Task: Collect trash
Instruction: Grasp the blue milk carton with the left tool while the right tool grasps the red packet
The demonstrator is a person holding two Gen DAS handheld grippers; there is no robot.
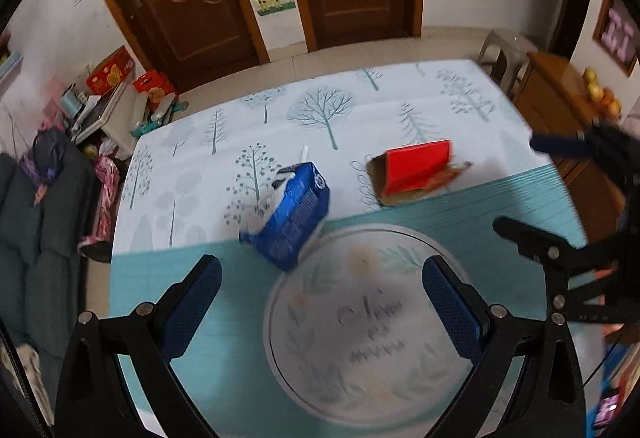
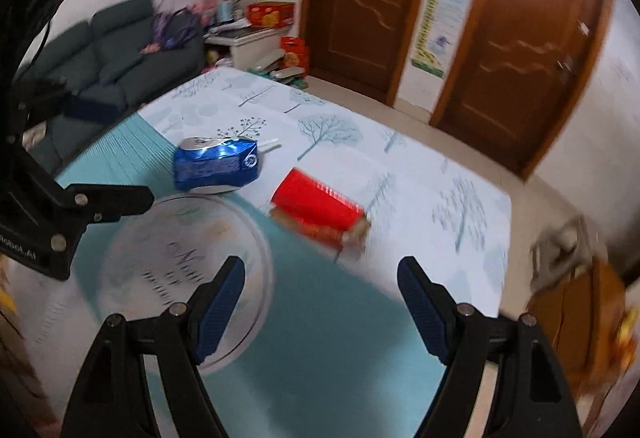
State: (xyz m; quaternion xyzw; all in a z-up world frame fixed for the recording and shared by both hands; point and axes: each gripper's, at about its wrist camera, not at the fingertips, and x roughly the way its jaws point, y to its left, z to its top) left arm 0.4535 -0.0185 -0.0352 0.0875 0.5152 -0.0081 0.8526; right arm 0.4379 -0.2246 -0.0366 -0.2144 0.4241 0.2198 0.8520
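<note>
Tabletop scene from two hand-held tools: the left gripper [image 1: 322, 300] and the right gripper [image 2: 322, 304] both hover with jaws spread wide, holding nothing. A crumpled blue drink carton with a white straw [image 1: 289, 216] lies on the tree-print tablecloth [image 1: 248, 126], its near end overlapping the rim of a round white plate with a leaf pattern [image 1: 280, 366]. A flattened red cardboard box [image 1: 416, 170] lies near it, apart. For a sure pickup, the jaws should probably straddle the carton's narrow width, clear of the plate, before closing.
</note>
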